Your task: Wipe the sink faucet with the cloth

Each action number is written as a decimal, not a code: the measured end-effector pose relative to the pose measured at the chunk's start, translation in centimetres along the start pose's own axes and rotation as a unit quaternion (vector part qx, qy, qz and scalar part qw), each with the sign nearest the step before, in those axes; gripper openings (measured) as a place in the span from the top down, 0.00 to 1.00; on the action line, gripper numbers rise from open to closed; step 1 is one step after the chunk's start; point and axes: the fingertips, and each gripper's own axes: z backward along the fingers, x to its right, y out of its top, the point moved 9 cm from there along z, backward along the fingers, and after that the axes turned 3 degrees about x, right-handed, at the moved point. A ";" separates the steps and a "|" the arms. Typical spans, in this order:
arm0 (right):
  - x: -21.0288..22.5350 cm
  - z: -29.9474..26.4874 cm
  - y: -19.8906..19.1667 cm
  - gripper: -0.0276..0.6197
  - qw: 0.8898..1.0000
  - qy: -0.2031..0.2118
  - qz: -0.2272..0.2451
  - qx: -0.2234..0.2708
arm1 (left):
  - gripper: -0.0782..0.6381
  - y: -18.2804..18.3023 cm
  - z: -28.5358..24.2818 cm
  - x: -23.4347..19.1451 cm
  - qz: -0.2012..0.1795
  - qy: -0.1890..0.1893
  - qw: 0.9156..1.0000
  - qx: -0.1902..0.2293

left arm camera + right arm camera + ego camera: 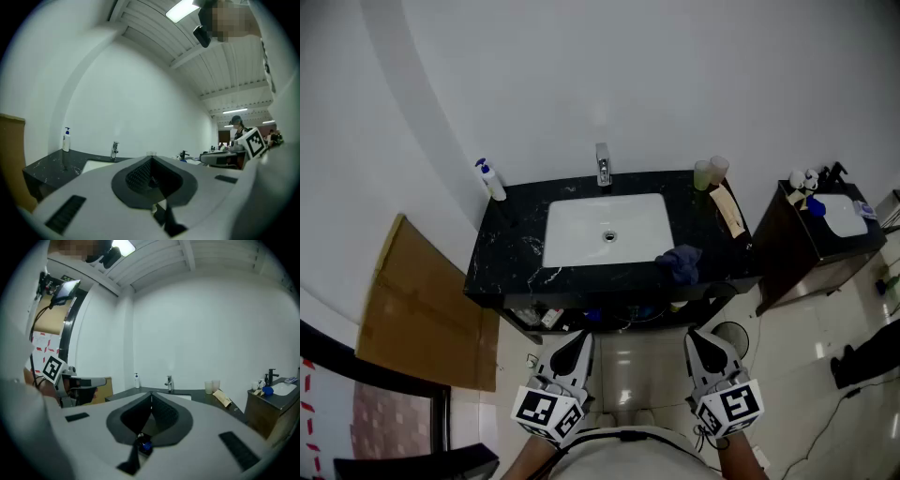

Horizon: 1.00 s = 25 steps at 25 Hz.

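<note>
The chrome faucet point(603, 165) stands at the back of the white sink point(572, 212), which is set in a black marble counter. A dark blue cloth point(680, 262) lies crumpled on the counter's front edge, right of the basin. Both grippers hang in front of the counter, below its edge, apart from everything. My left gripper point(580, 337) is shut with nothing in it, and so is my right gripper point(695, 336), which is below the cloth. The left gripper view shows the faucet point(114, 151) far beyond the closed tips point(151, 158). In the right gripper view the faucet point(169, 383) lies just above the closed tips point(151, 393).
A white pump bottle point(490, 179) stands at the counter's back left, two cups point(711, 172) and a flat tan pack point(730, 208) at the right. Cardboard point(422, 309) leans on the left wall. A dark side cabinet point(806, 246) with small bottles stands right. Clutter sits under the counter.
</note>
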 end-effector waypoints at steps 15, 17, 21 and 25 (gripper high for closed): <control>3.9 -0.4 -2.3 0.95 0.999 0.035 -0.009 -0.025 | 0.89 -2.4 -1.9 1.5 0.006 0.031 0.999 -0.024; 4.3 -1.0 -2.5 0.95 0.999 0.036 -0.013 -0.029 | 0.89 -2.5 -2.5 1.2 0.008 0.032 0.999 -0.026; 4.8 -3.3 -2.8 0.95 0.999 0.038 -0.011 -0.032 | 0.89 -3.1 -4.1 -0.4 0.012 0.028 0.999 -0.025; 5.5 -6.4 -3.1 0.95 0.999 0.032 -0.011 -0.041 | 0.89 -3.0 -6.8 -3.0 0.020 0.025 0.999 -0.029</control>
